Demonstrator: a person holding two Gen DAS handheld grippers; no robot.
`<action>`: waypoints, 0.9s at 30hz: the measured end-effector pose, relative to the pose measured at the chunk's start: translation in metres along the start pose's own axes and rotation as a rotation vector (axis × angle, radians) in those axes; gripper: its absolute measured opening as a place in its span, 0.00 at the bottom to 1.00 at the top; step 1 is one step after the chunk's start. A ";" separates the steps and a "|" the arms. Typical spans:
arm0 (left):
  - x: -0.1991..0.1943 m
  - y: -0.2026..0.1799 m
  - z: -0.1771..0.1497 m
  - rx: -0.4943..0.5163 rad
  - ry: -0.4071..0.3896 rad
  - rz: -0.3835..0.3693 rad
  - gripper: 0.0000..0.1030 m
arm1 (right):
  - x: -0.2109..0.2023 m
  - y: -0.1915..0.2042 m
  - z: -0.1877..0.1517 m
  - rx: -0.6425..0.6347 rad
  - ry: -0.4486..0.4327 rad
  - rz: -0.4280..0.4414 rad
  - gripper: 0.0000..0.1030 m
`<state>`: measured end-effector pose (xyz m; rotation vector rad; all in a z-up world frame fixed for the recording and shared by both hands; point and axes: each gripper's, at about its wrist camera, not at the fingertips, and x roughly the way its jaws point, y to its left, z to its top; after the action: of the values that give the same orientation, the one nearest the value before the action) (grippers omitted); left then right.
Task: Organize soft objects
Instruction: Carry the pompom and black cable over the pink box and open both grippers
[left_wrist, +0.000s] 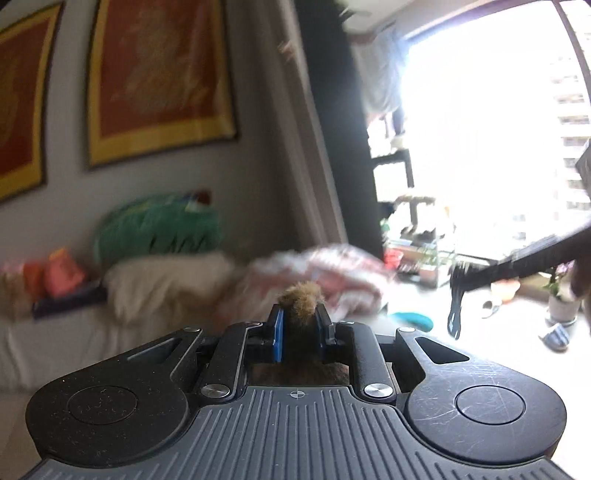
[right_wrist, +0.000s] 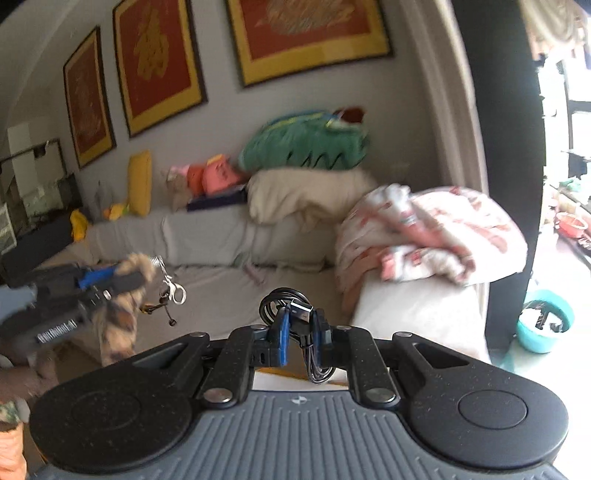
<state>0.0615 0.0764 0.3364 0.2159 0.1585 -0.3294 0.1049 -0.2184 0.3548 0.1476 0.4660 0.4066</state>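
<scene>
A long grey sofa (right_wrist: 207, 236) runs along the wall, and it is the biggest thing here. 3 red pictures with yellow frames (right_wrist: 312, 33) hang on the wall above it. On the right end of the sofa lies a bunched pink and white blanket (right_wrist: 428, 232). Next to it, against the wall, a cream pillow (right_wrist: 306, 195) sits with a green pillow (right_wrist: 306, 144) on top of it. More to the left there is a pink cushion (right_wrist: 218, 177) and a yellow cushion (right_wrist: 139, 182) standing up. A teal bowl (right_wrist: 545, 321) sits on the floor at the right, past the sofa's end. The left gripper (left_wrist: 298, 325) is squeezed tight on a furry brown toy (left_wrist: 301, 302), whose fluffy top sticks out above the blue pads. In the right wrist view the same toy hangs down under the left gripper, up in the air in front of the sofa, with a small silver clip (right_wrist: 173, 291) swinging beside it; the view is blurry, so the toy may be some sort of keyring. The right gripper (right_wrist: 299, 332) is squeezed tight on a coiled black cable (right_wrist: 286, 304), and a loop of it hangs down between the 2 fingers.
</scene>
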 end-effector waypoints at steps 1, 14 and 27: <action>-0.003 -0.012 0.011 0.011 -0.018 -0.012 0.19 | -0.010 -0.007 -0.002 0.009 -0.017 -0.001 0.12; 0.042 -0.136 0.023 -0.027 -0.029 -0.264 0.19 | -0.093 -0.106 -0.047 0.126 -0.122 -0.064 0.12; 0.213 -0.162 -0.116 -0.284 0.277 -0.531 0.20 | 0.000 -0.173 -0.095 0.233 0.082 -0.075 0.12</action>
<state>0.1920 -0.1104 0.1544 -0.0695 0.5370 -0.7983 0.1206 -0.3713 0.2317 0.3391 0.5974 0.2850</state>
